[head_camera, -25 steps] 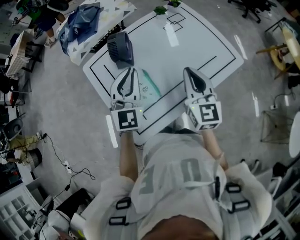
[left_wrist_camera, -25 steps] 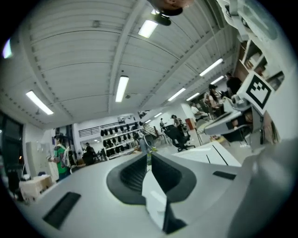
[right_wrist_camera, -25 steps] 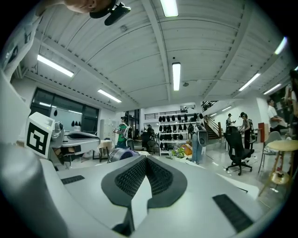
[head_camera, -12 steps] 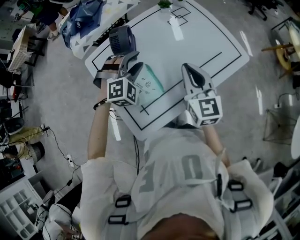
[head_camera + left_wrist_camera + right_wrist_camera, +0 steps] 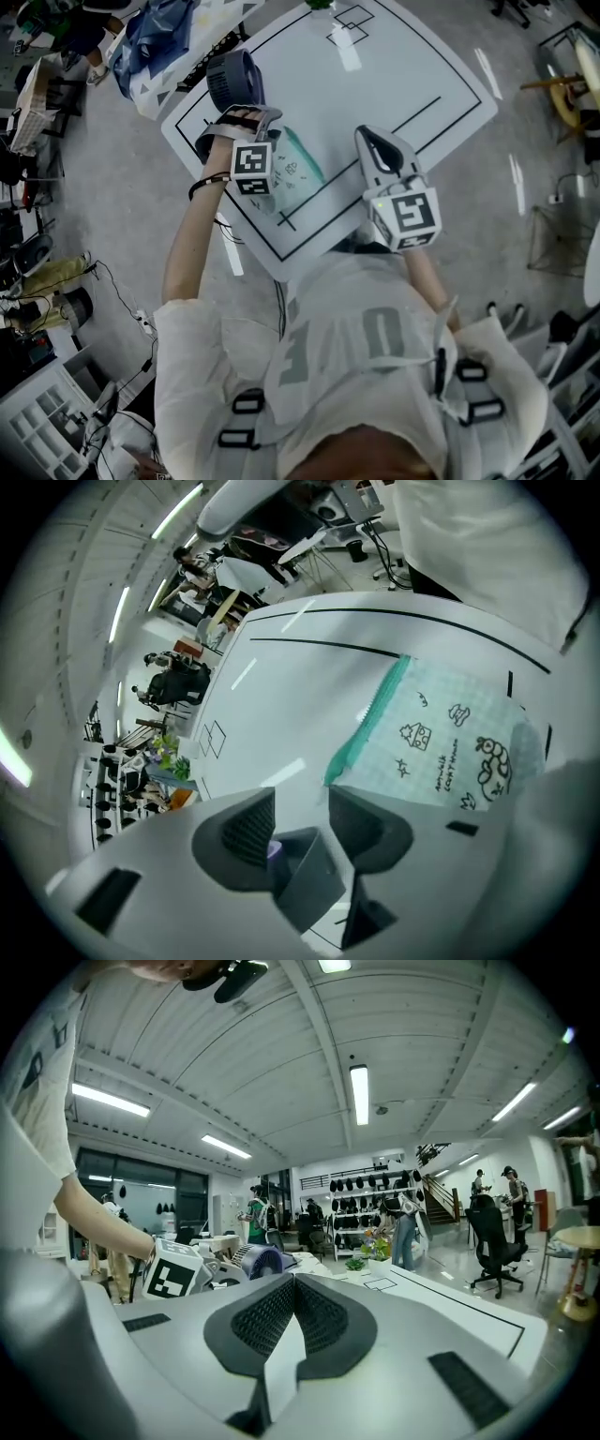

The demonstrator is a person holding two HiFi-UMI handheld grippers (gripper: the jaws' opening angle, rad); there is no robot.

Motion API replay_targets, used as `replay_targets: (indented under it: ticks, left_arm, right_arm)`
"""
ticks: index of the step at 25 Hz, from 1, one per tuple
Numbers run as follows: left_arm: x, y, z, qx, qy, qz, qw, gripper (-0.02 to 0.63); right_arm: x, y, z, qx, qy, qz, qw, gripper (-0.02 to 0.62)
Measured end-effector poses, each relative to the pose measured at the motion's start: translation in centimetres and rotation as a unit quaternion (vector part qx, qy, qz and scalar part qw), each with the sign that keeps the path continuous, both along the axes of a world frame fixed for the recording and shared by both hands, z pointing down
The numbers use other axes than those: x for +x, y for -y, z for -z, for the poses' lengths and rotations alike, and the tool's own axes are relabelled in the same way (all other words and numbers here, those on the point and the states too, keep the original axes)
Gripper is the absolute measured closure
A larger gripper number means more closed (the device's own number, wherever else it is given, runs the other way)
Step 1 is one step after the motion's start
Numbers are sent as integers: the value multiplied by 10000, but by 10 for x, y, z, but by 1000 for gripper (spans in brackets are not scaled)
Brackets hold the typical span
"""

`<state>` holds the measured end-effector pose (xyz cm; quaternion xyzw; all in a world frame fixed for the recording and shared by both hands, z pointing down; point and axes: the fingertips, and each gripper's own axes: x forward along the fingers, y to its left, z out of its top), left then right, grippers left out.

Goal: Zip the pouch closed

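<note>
The left gripper has swung away from the near edge of the table and dropped in at about 9 o'clock of the pouch. Its jaws, shut a second ago, now stand wide with only bare tabletop between them. The right gripper has barely stirred: it hangs at the pouch's 3 o'clock, well apart from it, jaws pressed together on nothing.

The pouch lies flat on the white table, a pale green checked thing with little drawings. Its teal zip runs away from just past the left gripper's jaw. I can't pick out the slider from here.

To my eye the sensible move is to ease the open jaws onto the end of that zip, pinch the pull squarely, and bring the right gripper in to pin the fabric.

A dark fan sits at the pouch's 11 o'clock. Beyond are office chairs, shelving and people.
</note>
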<state>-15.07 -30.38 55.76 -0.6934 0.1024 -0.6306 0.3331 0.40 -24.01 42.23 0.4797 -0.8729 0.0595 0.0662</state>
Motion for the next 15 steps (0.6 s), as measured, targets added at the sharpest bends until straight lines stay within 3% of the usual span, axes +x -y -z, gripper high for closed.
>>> replay_targets:
  ticks: [4, 8, 15]
  left_arm:
    - [-2, 4, -21, -127, 369, -87, 9992, 433]
    - [-6, 11, -35, 91, 608, -186, 9979, 523]
    - [-5, 10, -58, -139, 777, 128, 9968, 523]
  right_arm:
    - [-1, -1, -3, -103, 1, 5, 9999, 588]
    - [-9, 5, -8, -214, 92, 73, 9997, 588]
    - [-5, 6, -16, -298, 105, 25, 9995, 588]
